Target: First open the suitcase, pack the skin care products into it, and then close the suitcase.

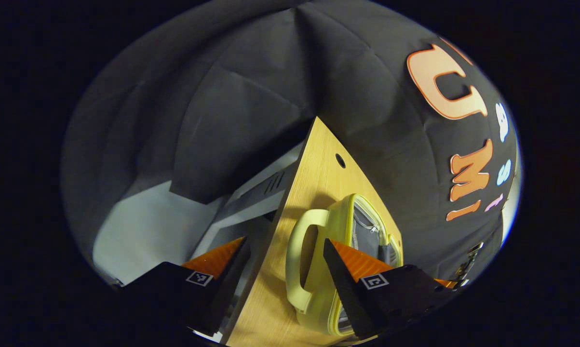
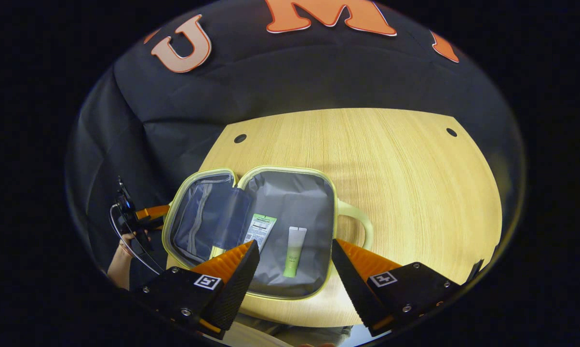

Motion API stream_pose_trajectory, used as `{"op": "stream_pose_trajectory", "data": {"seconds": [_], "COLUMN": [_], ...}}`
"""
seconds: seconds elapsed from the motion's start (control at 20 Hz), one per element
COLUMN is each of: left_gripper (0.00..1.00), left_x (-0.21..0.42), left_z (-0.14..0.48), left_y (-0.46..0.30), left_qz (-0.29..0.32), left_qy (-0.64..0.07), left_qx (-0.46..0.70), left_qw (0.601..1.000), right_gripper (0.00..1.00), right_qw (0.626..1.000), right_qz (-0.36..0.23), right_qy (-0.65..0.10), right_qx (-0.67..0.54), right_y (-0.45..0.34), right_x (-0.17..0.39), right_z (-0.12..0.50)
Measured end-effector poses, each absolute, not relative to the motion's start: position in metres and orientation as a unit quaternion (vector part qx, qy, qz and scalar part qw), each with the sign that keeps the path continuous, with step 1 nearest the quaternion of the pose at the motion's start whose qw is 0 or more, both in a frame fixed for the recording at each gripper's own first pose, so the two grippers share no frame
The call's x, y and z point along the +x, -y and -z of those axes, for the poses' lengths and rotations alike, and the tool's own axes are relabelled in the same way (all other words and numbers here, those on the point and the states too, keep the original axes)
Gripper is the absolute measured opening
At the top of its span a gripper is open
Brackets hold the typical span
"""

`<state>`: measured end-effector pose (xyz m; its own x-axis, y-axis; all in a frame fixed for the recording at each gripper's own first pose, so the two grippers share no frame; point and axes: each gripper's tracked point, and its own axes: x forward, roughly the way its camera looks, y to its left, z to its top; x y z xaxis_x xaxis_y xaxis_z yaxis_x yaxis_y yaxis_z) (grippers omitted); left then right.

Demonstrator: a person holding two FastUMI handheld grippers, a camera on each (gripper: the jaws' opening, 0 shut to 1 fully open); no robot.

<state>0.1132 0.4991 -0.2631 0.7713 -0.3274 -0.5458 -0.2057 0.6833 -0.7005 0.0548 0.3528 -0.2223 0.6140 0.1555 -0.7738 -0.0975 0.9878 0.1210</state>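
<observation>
While suitcase (image 2: 290,202) lies open, right hand-held gripper (image 2: 294,262) gapes empty.

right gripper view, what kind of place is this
Likely a staged recording booth, not a home: black cloth wall behind a bare wooden table, with only an open yellow suitcase holding two skincare tubes.

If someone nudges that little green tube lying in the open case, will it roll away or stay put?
The green tube looks flattened at its crimped end, so it would probably slide rather than roll far. It lies on the suitcase's grey fabric lining, which likely adds drag. Small and plastic-looking, it is probably light, squeezable and not fragile.
</observation>
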Motion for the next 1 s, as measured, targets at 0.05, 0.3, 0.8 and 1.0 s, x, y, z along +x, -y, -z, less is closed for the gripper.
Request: {"op": "stream_pose_trajectory", "data": {"seconds": [0.05, 0.3, 0.8, 1.0], "left_gripper": [0.79, 0.13, 0.11, 0.1], "left_x": [0.114, 0.109, 0.102, 0.089], "left_z": [0.264, 0.263, 0.158, 0.106], "left_y": [-0.496, -0.493, -0.468, -0.437], "left_qz": [0.04, 0.002, -0.014, -0.014], "left_qy": [-0.336, -0.375, -0.397, -0.387], "left_qx": [-0.407, -0.414, -0.25, -0.189], "left_qw": [0.848, 0.829, 0.883, 0.902], "right_gripper": [0.96, 0.96, 0.96, 0.96], "right_qw": [0.898, 0.899, 0.94, 0.96], "right_qz": [-0.069, -0.067, -0.029, -0.017], "right_qy": [-0.434, -0.432, -0.339, -0.279], "right_qx": [0.031, 0.035, 0.02, 0.003], "right_y": [-0.35, -0.35, -0.307, -0.27], "right_x": [0.055, 0.061, 0.083, 0.092], "right_z": [0.224, 0.222, 0.164, 0.125]}}
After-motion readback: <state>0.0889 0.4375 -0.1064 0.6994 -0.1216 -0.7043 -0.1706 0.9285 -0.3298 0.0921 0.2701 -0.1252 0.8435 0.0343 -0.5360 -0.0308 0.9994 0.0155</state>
